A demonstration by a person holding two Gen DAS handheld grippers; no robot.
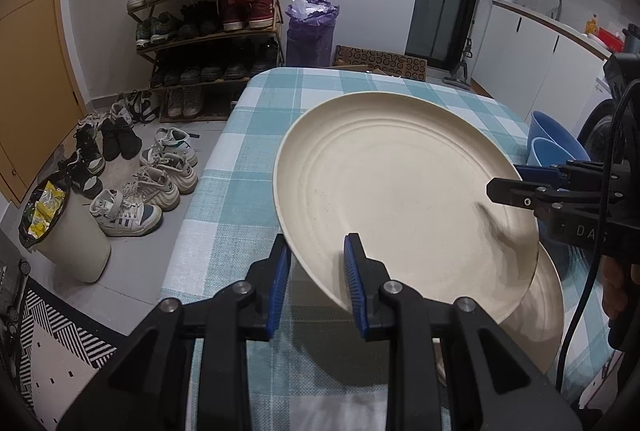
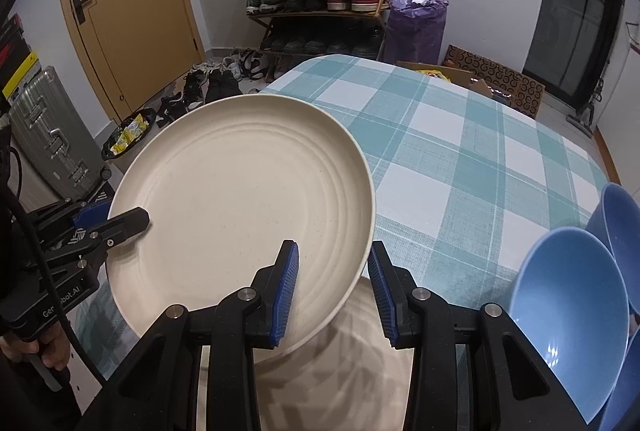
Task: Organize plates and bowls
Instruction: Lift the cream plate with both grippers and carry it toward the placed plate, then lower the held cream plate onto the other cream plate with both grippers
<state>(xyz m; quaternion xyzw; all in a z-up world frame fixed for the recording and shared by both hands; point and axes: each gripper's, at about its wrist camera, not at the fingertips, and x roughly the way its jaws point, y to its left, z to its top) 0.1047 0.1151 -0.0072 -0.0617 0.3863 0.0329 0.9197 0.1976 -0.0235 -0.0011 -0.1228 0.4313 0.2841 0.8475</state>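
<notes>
A cream ridged plate [image 1: 400, 191] hangs tilted above the checked table, over a second cream plate [image 1: 540, 311] lying flat. My left gripper [image 1: 318, 285] straddles the raised plate's near rim, jaws apart with a gap on the outer side. My right gripper [image 2: 332, 291] also straddles the plate's [image 2: 240, 215] rim, jaws wide and not pressing. Each gripper shows in the other's view, at the plate's edge: the right one [image 1: 520, 191], the left one [image 2: 116, 227]. The lower plate [image 2: 360, 363] lies under my right gripper. Blue bowls [image 2: 568, 311] stand at the right.
The teal checked tablecloth [image 1: 240, 191] covers the table. Blue bowls [image 1: 552, 147] sit near the table's right edge. A shoe rack [image 1: 204, 11], loose shoes [image 1: 132, 191] and a waste bin [image 1: 72, 239] stand on the floor at left. A suitcase [image 2: 48, 139] stands by the door.
</notes>
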